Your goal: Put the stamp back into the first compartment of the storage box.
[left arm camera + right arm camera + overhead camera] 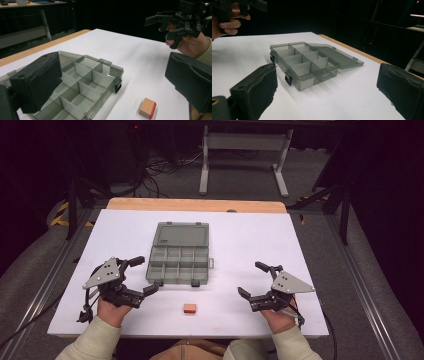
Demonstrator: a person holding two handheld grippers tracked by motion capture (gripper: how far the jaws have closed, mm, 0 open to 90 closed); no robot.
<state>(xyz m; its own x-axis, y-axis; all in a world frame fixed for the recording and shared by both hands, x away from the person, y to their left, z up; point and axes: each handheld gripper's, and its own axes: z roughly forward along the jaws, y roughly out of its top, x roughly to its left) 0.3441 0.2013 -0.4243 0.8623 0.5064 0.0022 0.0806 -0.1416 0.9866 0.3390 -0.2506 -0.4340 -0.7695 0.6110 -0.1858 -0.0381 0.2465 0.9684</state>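
A grey box (178, 258) lies mid-worktop (260, 240), lid flat open behind it, its compartments (two rows of four) all bare. A small block (189, 308), wood with a red face, sits on the worktop just in front of the box, between the two tongs. The left tongs (139, 276) gape wide beside the box's left front corner, gripping nothing. The right tongs (253, 279) also gape wide, well right of the box, holding nothing.

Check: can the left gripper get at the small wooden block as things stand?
Probably yes. The left gripper is open, and bare table lies between it and the block; the open box sits off to the side.
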